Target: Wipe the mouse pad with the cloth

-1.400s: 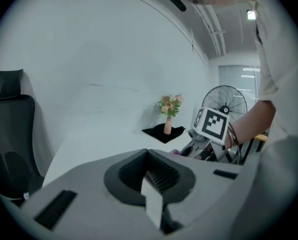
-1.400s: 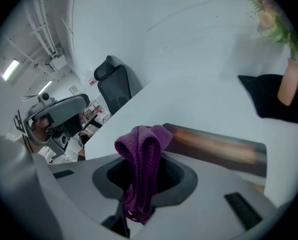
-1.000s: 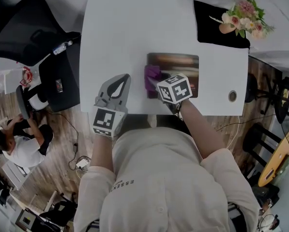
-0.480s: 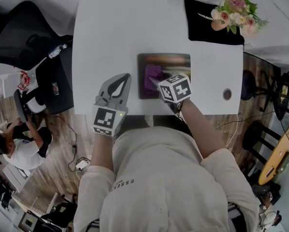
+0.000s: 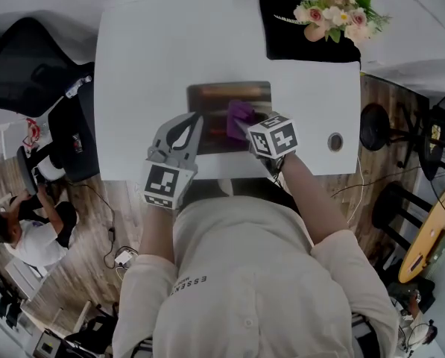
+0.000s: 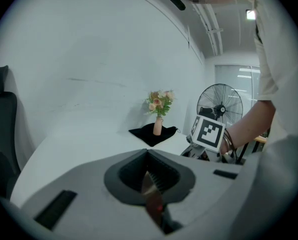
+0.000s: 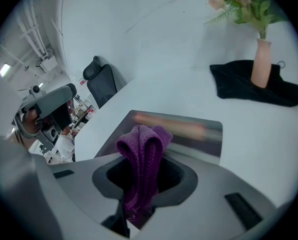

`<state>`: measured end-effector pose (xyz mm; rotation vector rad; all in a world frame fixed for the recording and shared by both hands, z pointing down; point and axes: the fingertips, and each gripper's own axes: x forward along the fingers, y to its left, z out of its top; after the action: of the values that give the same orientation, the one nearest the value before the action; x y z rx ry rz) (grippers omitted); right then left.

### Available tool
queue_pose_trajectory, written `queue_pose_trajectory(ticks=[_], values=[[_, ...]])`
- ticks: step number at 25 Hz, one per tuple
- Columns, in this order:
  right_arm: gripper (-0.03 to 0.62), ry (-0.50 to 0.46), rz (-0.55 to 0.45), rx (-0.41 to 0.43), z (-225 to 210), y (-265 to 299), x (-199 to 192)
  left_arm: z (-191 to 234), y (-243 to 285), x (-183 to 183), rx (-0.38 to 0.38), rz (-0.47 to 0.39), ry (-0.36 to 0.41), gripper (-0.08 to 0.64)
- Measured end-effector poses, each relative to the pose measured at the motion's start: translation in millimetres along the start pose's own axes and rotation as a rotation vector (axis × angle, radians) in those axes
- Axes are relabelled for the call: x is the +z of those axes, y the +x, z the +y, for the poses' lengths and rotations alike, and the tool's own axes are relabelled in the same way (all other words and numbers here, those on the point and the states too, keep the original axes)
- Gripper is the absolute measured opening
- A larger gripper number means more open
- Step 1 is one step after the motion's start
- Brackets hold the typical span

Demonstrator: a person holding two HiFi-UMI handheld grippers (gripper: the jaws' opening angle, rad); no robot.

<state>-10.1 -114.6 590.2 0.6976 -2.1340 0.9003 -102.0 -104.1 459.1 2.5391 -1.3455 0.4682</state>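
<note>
A dark, glossy mouse pad (image 5: 215, 99) lies on the white table (image 5: 147, 51). My right gripper (image 5: 252, 129) is shut on a folded purple cloth (image 5: 241, 116), which rests on the pad's right half. In the right gripper view the cloth (image 7: 141, 149) bulges out between the jaws of the right gripper (image 7: 141, 184), with the pad (image 7: 193, 129) just beyond. My left gripper (image 5: 192, 120) has its tip over the pad's left edge. Seen from its own camera, the left gripper (image 6: 149, 176) is shut, and a brown sliver shows in the slit.
A vase of flowers (image 5: 330, 6) stands on a black cloth (image 5: 282, 39) at the table's far right corner. A round cable hole (image 5: 335, 141) sits right of the pad. An office chair (image 5: 21, 58) stands left of the table, a fan (image 6: 221, 106) to the right.
The right gripper has dragged the purple cloth from the pad's left edge toward its right half. The left gripper's tip, earlier on bare table, now overlaps the pad's left edge.
</note>
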Motion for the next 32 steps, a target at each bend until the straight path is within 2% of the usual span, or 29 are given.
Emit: queue_pose_trajectory(ticks=[18,23,27,32], values=[[0.110,0.020,-0.006,-0.029,-79,-56,-28,-67,48,15,0.010,0.007,0.025,0.002],[0.110,0.049,0.021,-0.091,-96,-68,-36,-76,45,22,0.022,-0.002,0.038,0.001],[0.109,0.037,0.012,-0.147,-96,-77,-33,-72,33,21,0.019,-0.015,0.047,0.001],[0.109,0.047,-0.045,-0.106,-62,-78,-17,-55,15,16,0.003,-0.014,0.060,0.002]])
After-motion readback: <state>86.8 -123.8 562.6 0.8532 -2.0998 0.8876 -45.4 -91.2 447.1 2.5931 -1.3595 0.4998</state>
